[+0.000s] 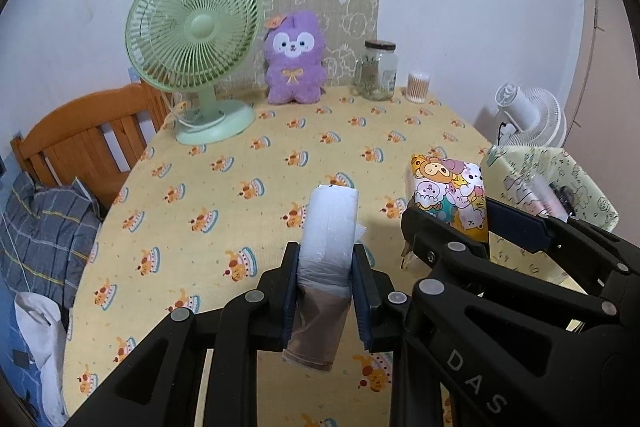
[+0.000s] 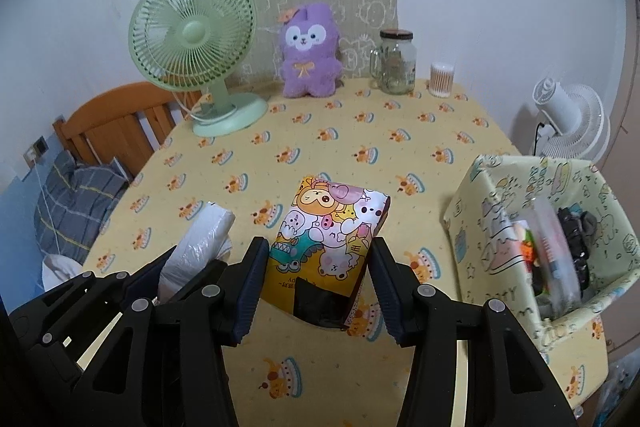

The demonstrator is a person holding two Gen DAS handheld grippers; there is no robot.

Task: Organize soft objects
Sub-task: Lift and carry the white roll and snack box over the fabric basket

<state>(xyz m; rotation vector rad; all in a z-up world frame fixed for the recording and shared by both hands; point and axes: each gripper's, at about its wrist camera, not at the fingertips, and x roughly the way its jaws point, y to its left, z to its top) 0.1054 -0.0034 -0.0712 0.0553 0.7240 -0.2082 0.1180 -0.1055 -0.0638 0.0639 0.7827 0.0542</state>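
Note:
My left gripper [image 1: 325, 291] is shut on a white plastic-wrapped soft pack [image 1: 330, 227] with a brown lower part, held above the yellow tablecloth. It also shows in the right wrist view [image 2: 200, 243]. My right gripper [image 2: 318, 287] has its jaws wide apart around a colourful cartoon-print tissue pack [image 2: 332, 231], not squeezing it; that pack also shows in the left wrist view [image 1: 450, 191]. A cartoon-print fabric bin [image 2: 492, 211] with several items inside stands at the right. A purple plush toy [image 1: 294, 59] sits at the back.
A green desk fan [image 1: 192, 39] stands back left. A glass jar [image 1: 376, 71] and a cotton-swab tub [image 1: 418, 87] stand back right. A white fan [image 2: 568, 115] is beyond the table's right edge, a wooden chair [image 1: 80, 143] at the left.

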